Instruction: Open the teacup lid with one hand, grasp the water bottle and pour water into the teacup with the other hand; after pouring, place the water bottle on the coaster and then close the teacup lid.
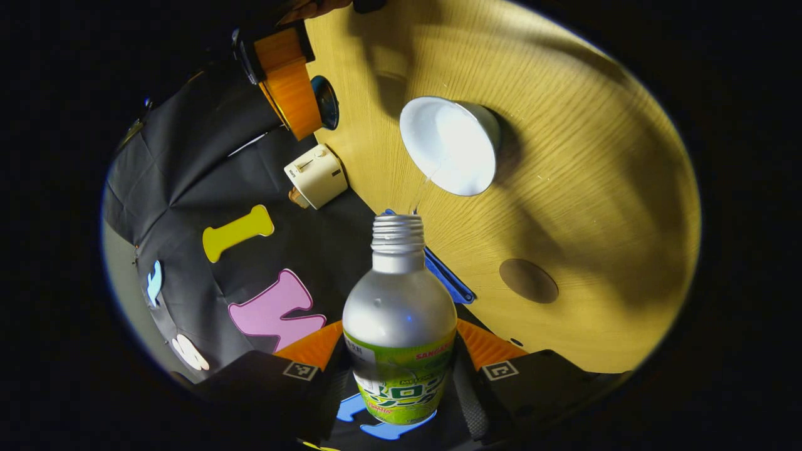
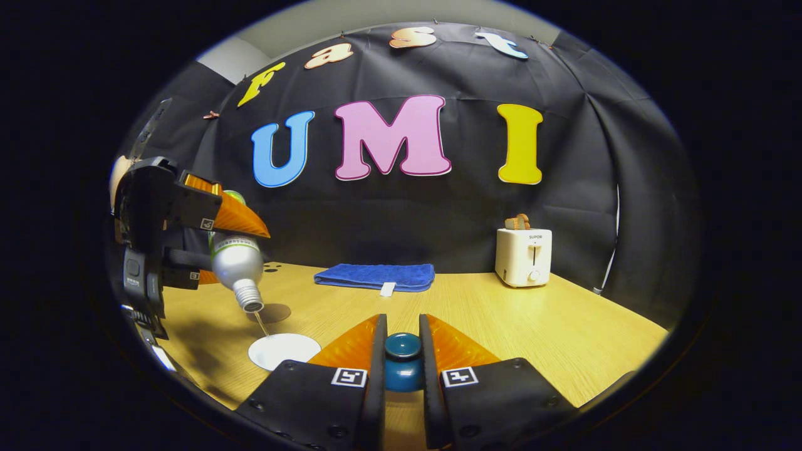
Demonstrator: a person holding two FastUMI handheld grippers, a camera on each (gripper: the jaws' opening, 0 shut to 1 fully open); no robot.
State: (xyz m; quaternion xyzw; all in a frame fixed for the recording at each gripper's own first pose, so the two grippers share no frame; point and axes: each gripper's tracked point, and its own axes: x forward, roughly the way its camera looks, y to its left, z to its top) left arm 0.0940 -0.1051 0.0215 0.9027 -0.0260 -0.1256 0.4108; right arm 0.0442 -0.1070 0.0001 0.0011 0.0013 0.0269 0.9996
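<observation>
Left gripper [image 2: 216,247]: clenched on the water bottle [image 1: 400,326], both fingers pressing its sides; it is tilting the bottle neck-down so a thin stream is falling into the cup.
Water bottle: one, uncapped, being held in the air over the table's [image 2: 564,326] left part, its mouth just above the cup.
Teacup [image 1: 452,145]: one, white, standing open near the table's left front edge, since the lid has to be off while water is going in.
Coaster [image 1: 528,280]: one brown disc lying bare just beside the cup, waiting for the bottle.
Blue cloth [image 2: 374,276]: one, folded, lying along the back edge.
Right gripper [image 2: 402,351]: gripping the teacup lid [image 2: 402,360] by its blue knob between both fingers, holding it clear of the pour over the front edge.
Toaster [image 2: 524,255]: one, sitting at the back right corner.
Stage, as a judgement: pouring is under way; bottle placing and lid closing are not yet done.
</observation>
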